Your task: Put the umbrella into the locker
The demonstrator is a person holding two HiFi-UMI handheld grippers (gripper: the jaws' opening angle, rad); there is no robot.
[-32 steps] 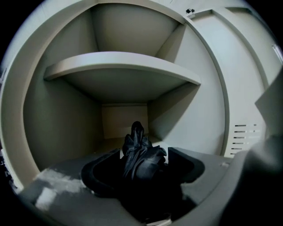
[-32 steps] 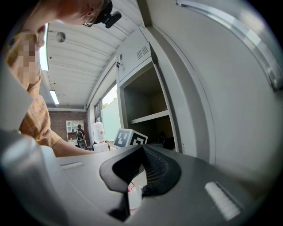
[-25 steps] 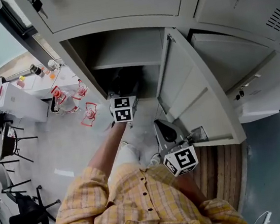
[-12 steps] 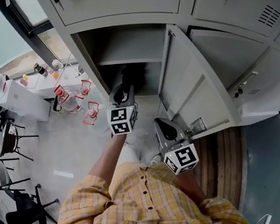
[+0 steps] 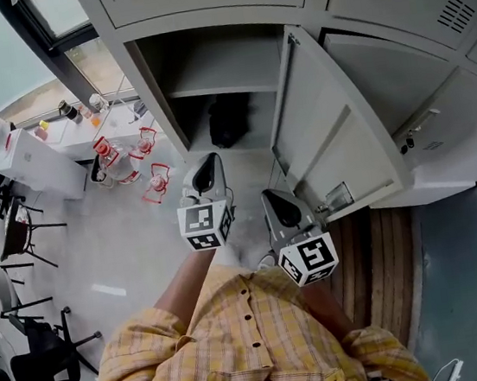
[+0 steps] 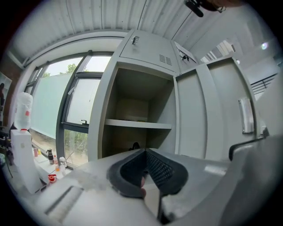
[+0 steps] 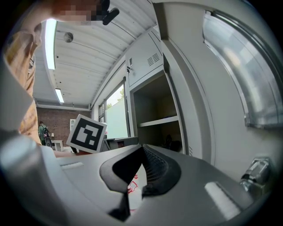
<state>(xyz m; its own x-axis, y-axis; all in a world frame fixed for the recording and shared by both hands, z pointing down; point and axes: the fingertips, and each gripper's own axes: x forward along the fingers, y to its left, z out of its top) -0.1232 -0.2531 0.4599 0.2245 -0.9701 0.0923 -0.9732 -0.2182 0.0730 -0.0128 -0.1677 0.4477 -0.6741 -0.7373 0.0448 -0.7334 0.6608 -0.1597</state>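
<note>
Nearest, before the yellow checked shirt (image 5: 241, 342), the left tongs (image 5: 207, 165) are hovering with jaws that have just been closing and are meeting on nothing. The right tongs (image 5: 275, 202) are hanging just beside them, likewise pressed together and empty. Farther off, the black folded umbrella (image 5: 229, 122) is lying on the bottom of the grey metal locker (image 5: 156, 91), beneath its shelf (image 5: 224, 81), so the placing is seemingly finishing; the next move is probably calling for a push at the free edge of the open grey door (image 5: 325, 121).

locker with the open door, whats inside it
The locker has a shelf with nothing visible on top. Below it, the dark umbrella sits in the lower compartment. The space behind the umbrella is in shadow and cannot be made out.
</note>
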